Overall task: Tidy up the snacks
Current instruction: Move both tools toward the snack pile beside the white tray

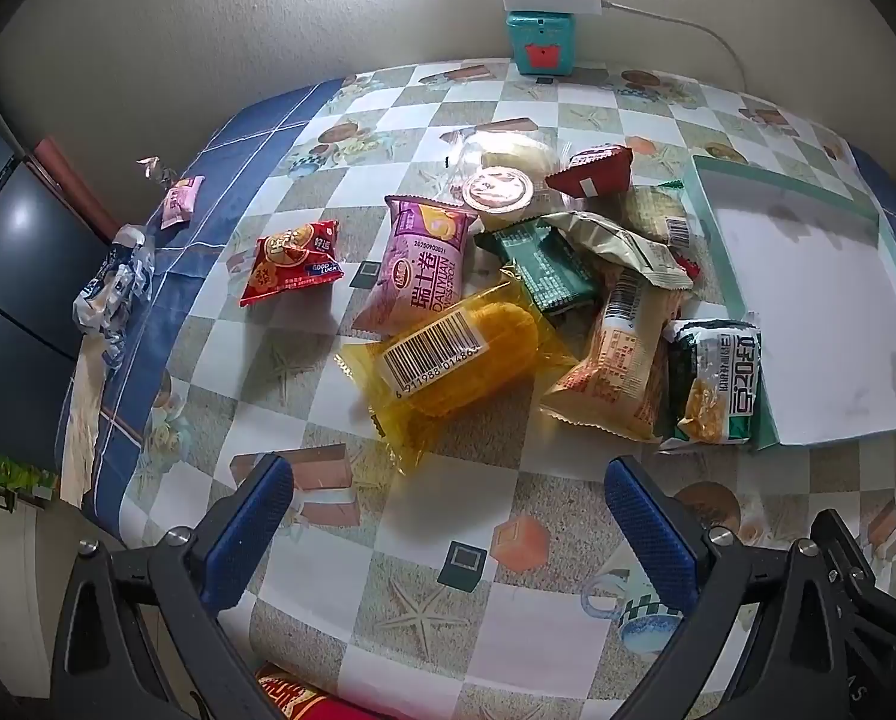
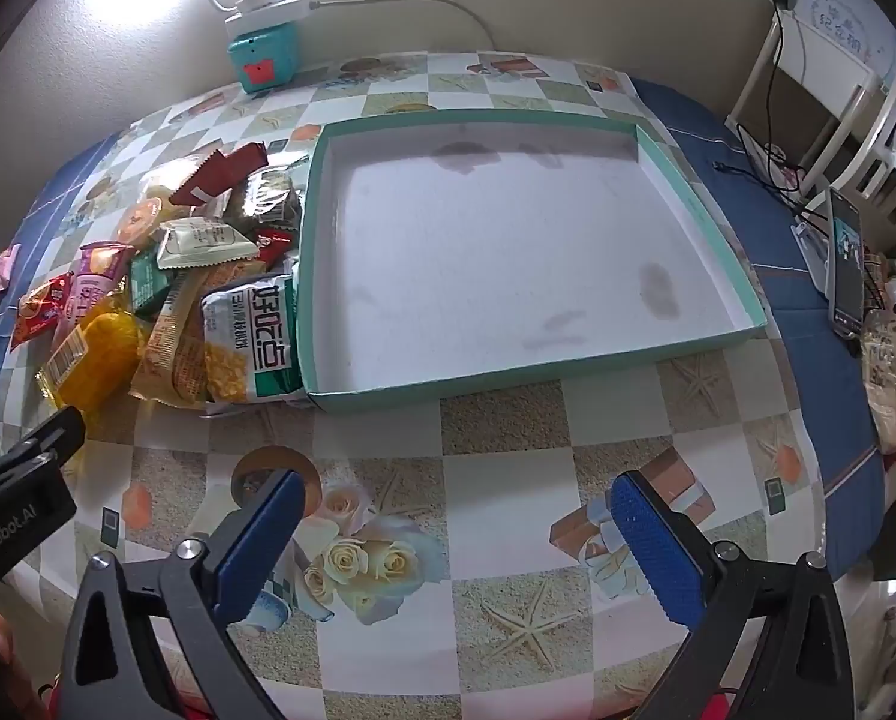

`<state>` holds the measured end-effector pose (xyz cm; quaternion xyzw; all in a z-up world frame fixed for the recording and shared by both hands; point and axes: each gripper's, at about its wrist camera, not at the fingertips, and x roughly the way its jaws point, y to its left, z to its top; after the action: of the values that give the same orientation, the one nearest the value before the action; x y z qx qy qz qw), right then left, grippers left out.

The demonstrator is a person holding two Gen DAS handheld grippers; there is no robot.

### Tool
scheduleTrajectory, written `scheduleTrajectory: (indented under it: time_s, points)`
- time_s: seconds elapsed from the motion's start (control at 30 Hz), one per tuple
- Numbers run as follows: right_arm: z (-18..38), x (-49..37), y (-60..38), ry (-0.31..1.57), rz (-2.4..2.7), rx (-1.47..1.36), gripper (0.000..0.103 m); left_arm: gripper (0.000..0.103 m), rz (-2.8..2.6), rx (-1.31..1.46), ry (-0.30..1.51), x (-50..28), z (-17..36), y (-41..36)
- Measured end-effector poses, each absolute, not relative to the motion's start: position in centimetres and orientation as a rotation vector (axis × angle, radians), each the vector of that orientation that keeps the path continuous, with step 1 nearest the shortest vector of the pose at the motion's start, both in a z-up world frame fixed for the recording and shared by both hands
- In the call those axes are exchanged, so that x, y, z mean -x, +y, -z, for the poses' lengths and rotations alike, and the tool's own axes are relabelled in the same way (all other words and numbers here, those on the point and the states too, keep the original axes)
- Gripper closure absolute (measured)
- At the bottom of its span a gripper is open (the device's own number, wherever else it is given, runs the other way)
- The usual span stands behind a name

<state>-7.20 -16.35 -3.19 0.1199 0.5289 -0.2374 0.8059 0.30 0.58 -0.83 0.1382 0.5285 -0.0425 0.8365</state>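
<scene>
A pile of snack packets lies on the checkered tablecloth point(image 1: 460, 648): a yellow packet with a barcode point(image 1: 454, 354), a pink roll packet point(image 1: 415, 264), a red packet point(image 1: 289, 261), a dark green packet point(image 1: 544, 267), an orange-beige packet point(image 1: 622, 372) and a green corn packet point(image 1: 718, 381). The corn packet point(image 2: 250, 339) leans on the left wall of an empty teal-rimmed box point(image 2: 718, 222). My left gripper point(image 1: 448, 492) is open and empty, just short of the yellow packet. My right gripper point(image 2: 454, 510) is open and empty over the cloth, in front of the box.
A teal box with a white power strip point(image 1: 538, 30) stands at the back by the wall. A small pink packet point(image 1: 181, 201) and a crumpled wrapper point(image 1: 112, 288) lie far left. A phone point(image 2: 847, 267) and cables lie at the table's right edge.
</scene>
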Motion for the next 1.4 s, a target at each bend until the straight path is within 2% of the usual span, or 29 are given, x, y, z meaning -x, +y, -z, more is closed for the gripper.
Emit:
scheduleTrajectory:
  time_s: [1.4]
  points:
    - [3.47, 7.11, -16.34, 1.136, 0.508, -0.257, 0.000, 0.000, 0.085, -0.288, 1.146, -0.46, 1.49, 0.86]
